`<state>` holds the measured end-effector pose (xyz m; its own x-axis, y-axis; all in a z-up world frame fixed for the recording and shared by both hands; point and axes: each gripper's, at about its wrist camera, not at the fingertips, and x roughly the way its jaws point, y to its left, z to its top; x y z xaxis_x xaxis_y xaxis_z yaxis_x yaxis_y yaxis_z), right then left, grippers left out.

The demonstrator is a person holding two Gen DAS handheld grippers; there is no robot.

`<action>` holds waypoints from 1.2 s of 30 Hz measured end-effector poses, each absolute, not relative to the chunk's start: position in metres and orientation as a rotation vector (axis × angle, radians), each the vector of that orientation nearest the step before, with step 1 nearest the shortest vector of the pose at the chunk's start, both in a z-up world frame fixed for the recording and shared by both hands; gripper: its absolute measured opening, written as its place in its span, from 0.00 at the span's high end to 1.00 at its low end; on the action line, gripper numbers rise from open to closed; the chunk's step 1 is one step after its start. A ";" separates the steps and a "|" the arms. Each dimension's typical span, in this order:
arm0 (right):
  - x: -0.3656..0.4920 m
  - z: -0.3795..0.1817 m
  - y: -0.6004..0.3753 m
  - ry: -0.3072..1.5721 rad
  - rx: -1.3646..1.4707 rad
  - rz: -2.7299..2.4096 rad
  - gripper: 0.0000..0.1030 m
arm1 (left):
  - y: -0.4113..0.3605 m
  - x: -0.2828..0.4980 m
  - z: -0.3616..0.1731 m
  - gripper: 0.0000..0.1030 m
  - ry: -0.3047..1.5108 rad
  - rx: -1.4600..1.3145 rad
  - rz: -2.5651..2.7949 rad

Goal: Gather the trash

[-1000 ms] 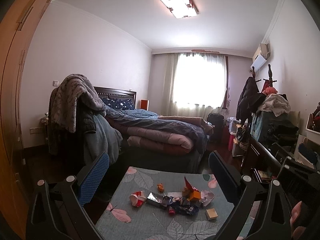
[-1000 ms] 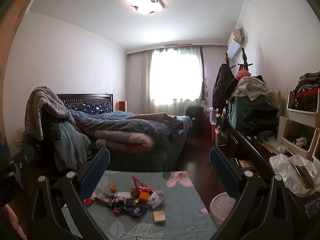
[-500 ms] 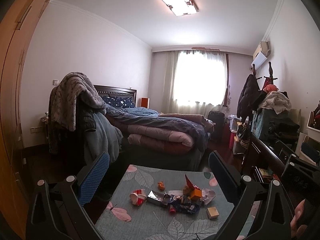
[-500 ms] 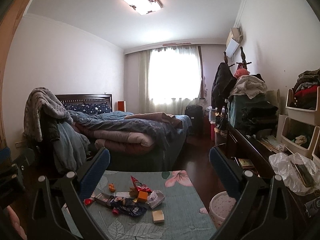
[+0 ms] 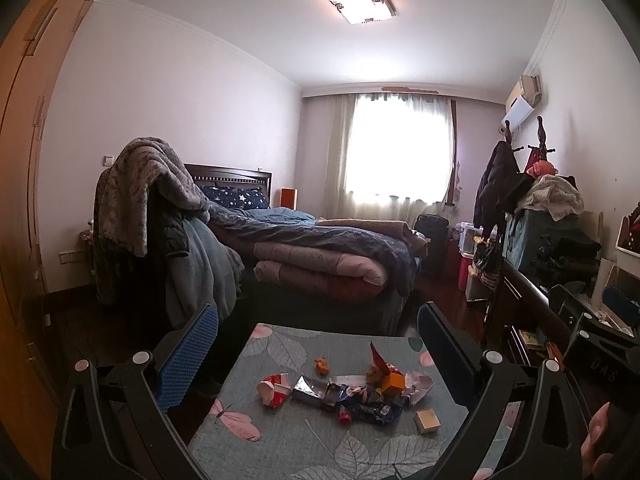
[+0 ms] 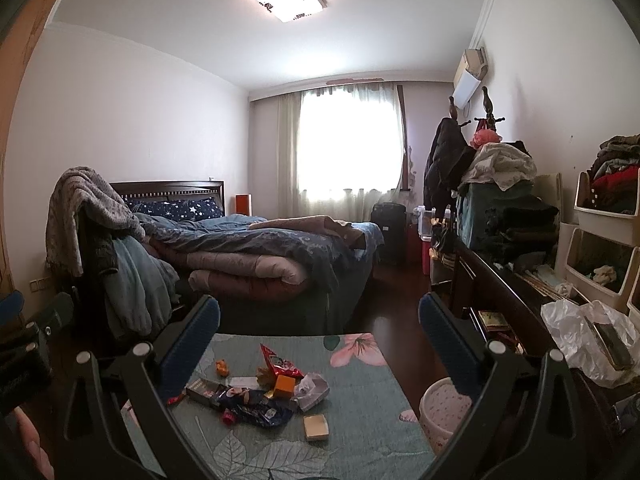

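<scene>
Bedroom table [image 6: 360, 432] w/ trash pile [image 6: 256, 396]; bin [image 6: 440, 412] beside; both grippers spread, empty

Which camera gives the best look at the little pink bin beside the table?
The right wrist view. The pink bin shows there, standing on the floor off the table's right edge, partly behind the right gripper's finger. In the left wrist view it is hidden behind that gripper's frame.

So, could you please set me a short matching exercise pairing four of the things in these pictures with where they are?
Things:
1. small orange box
2. pink wastebasket
3. star-patterned pillow
4. air conditioner

Places:
a. high on the wall
b. at the head of the bed
c. in the trash pile on the table
d. on the floor beside the table

Pairs: 1-c, 2-d, 3-b, 4-a
</scene>
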<state>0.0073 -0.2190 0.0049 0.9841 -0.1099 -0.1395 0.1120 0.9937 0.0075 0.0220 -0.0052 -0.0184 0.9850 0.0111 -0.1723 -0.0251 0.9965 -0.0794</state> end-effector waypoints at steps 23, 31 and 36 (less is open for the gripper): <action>0.109 -0.096 -0.231 0.467 -0.001 -0.118 0.03 | -0.004 0.120 -0.092 0.03 0.462 -0.071 0.022; 0.168 -0.172 -0.241 0.654 0.042 -0.079 0.03 | -0.028 0.200 -0.172 0.04 0.655 -0.036 -0.008; 0.188 -0.199 -0.246 0.724 0.046 -0.065 0.03 | -0.017 0.224 -0.193 0.03 0.707 -0.090 -0.004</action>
